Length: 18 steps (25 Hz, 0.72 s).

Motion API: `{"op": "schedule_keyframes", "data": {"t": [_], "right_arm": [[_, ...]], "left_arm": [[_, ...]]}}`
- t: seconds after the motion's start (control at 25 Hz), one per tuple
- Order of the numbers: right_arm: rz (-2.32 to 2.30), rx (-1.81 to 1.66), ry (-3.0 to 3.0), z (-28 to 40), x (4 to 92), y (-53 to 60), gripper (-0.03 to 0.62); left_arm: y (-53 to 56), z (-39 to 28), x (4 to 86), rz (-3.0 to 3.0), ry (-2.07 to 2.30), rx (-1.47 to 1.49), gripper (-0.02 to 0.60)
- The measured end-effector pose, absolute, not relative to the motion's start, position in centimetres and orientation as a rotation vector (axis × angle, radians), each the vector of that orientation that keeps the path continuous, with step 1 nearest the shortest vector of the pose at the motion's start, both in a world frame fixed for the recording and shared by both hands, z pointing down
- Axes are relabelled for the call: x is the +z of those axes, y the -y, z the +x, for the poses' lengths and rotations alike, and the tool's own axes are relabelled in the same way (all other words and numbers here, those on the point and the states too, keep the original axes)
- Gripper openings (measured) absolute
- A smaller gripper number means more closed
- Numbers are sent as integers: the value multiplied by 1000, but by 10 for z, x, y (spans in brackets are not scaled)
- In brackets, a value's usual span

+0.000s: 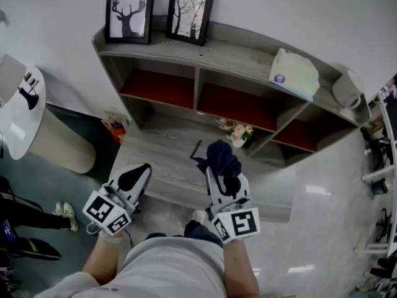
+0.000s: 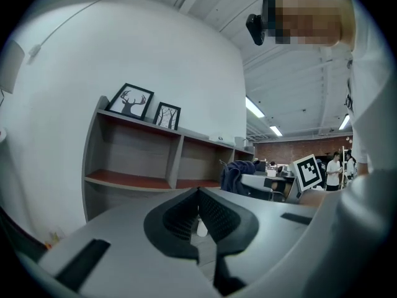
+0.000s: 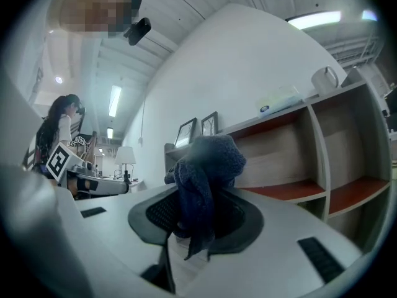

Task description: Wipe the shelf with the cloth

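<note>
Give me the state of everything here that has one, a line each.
cloth: bunched up, clamped in the right tongs.
right tongs: shut on the cloth.
left tongs: shut, empty.
shelf: the two upper left compartments bare.
deer picture: upright on the shelf top, against the wall.
tree picture: upright beside it.

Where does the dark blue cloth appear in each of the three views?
Head view: cloth just below centre, in front of the shelf.
Left gripper view: cloth right of centre, beyond the jaws.
Right gripper view: cloth at centre, clamped in the right gripper.
Shared landmark: the deer picture on top of the shelf.
</note>
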State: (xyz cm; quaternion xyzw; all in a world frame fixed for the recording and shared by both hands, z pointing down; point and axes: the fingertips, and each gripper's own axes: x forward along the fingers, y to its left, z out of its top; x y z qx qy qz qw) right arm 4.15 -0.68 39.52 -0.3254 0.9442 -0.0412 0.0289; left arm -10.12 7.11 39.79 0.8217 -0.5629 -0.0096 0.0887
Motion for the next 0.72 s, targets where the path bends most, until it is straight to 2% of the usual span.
{"op": "schedule_keyframes", "data": {"t": [0.36, 0.72], "right_arm": [[-1042, -56, -2915, 44, 386, 105, 115], [-1049, 57, -2951, 5, 369, 178, 115]], "left_arm": [[-15, -90, 388, 2390, 1790, -5, 15], [7, -91, 383, 2317, 1890, 7, 15]]}}
